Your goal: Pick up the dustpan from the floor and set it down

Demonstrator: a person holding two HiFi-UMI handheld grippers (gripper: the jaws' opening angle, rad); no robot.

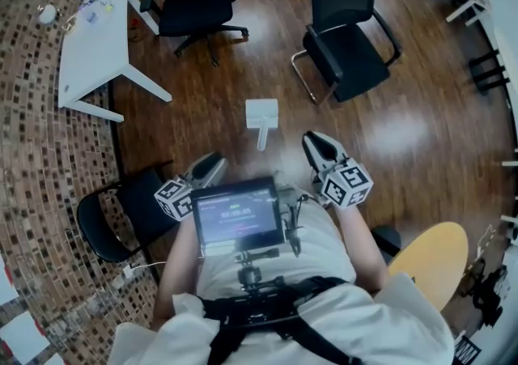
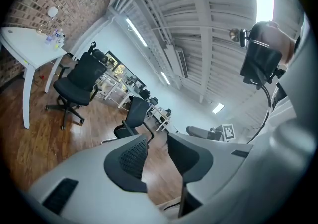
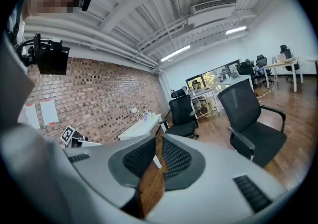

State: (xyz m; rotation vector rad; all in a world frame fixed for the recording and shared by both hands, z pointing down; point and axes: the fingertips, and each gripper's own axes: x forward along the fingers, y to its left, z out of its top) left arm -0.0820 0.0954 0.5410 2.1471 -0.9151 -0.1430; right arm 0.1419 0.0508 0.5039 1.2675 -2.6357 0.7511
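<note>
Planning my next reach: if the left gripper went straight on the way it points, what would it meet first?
Probably the black chair, seen just beyond the open jaws of the left gripper; nothing nearer shows in that line, though depth is unclear.

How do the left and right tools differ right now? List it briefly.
The grey left tool's jaws stand apart, with wooden floor showing between them; the grey right tool's are shut to a thin slit. The left tool is left of the white plastic dustpan, the right tool right of it. Both hold nothing.
</note>
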